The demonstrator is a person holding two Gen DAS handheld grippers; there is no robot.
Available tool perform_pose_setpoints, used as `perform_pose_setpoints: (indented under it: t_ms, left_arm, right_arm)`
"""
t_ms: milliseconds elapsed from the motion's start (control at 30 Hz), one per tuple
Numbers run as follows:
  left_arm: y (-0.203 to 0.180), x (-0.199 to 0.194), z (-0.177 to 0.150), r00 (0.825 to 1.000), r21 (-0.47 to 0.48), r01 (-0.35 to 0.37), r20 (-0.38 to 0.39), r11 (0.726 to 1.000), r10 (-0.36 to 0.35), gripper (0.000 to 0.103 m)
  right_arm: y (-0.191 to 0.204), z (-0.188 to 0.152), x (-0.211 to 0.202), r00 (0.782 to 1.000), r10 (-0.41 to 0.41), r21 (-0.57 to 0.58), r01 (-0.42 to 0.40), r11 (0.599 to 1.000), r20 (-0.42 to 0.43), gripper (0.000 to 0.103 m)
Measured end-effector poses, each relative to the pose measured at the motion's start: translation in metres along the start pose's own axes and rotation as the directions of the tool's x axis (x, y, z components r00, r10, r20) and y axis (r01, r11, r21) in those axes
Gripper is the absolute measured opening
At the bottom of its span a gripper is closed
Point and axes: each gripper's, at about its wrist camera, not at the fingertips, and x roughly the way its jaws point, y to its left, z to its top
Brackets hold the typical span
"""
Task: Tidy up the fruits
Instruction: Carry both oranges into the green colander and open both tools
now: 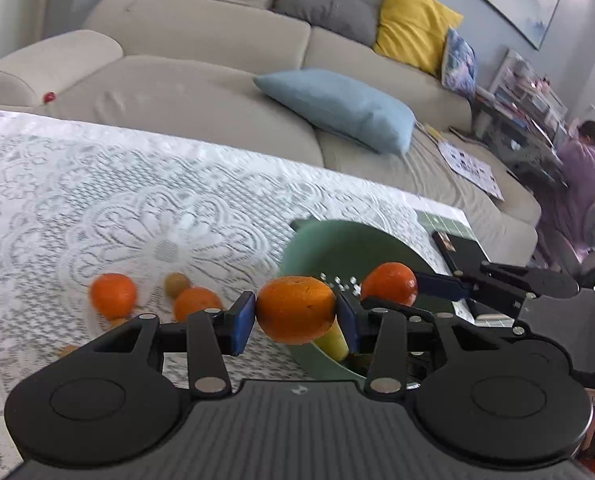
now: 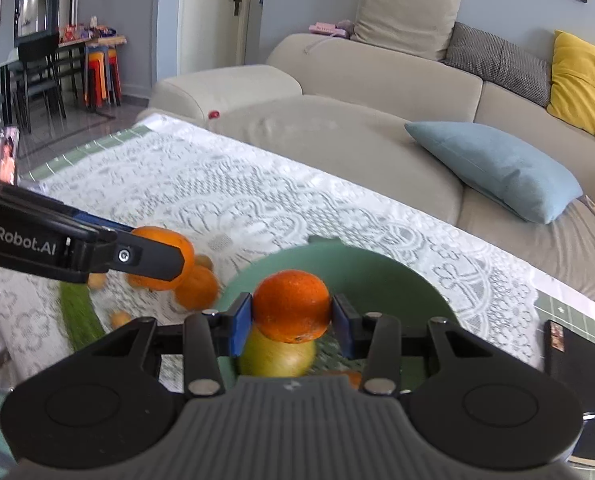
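Note:
My left gripper [image 1: 296, 318] is shut on an orange [image 1: 295, 309], held in the air at the left rim of the green bowl [image 1: 349, 240]. My right gripper [image 2: 292, 314] is shut on a second orange [image 2: 291, 304], held above the green bowl [image 2: 361, 276]. In the left wrist view the right gripper [image 1: 415, 282] shows at the right with its orange [image 1: 389, 283]; in the right wrist view the left gripper [image 2: 153, 258] shows at the left with its orange [image 2: 165, 240]. A yellow-green fruit [image 2: 277, 356] lies in the bowl. Two oranges [image 1: 113, 294] [image 1: 197, 302] and a small brown fruit [image 1: 177, 283] rest on the lace tablecloth [image 1: 97, 200].
A dark phone-like slab [image 2: 573, 364] lies on the table's right corner. A green long vegetable [image 2: 77, 320] and small yellowish fruits [image 2: 120, 319] lie at the left. A beige sofa [image 1: 217, 92] with a blue cushion [image 1: 337, 108] stands behind the table. A person [image 1: 589, 168] sits far right.

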Motion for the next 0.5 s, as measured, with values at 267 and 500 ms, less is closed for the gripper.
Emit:
perform_pose_setpoints:
  t_ms: [267,500]
  left_arm:
    - [-0.017,0.027,0.001,0.998,0.057,0.026,-0.067,0.998,-0.022,0.050]
    - [-0.021,0.045,0.001,0.994,0.096,0.019,-0.106,0.995,-0.009,0.050]
  right_arm:
    - [-0.016,-0.005,0.015,0.998,-0.022,-0.038,0.019,0.999,-0.060,0.040]
    - [-0.019,-0.007,0.031,0.995,-0.034,-0.073,0.027,0.997,-0.092,0.040]
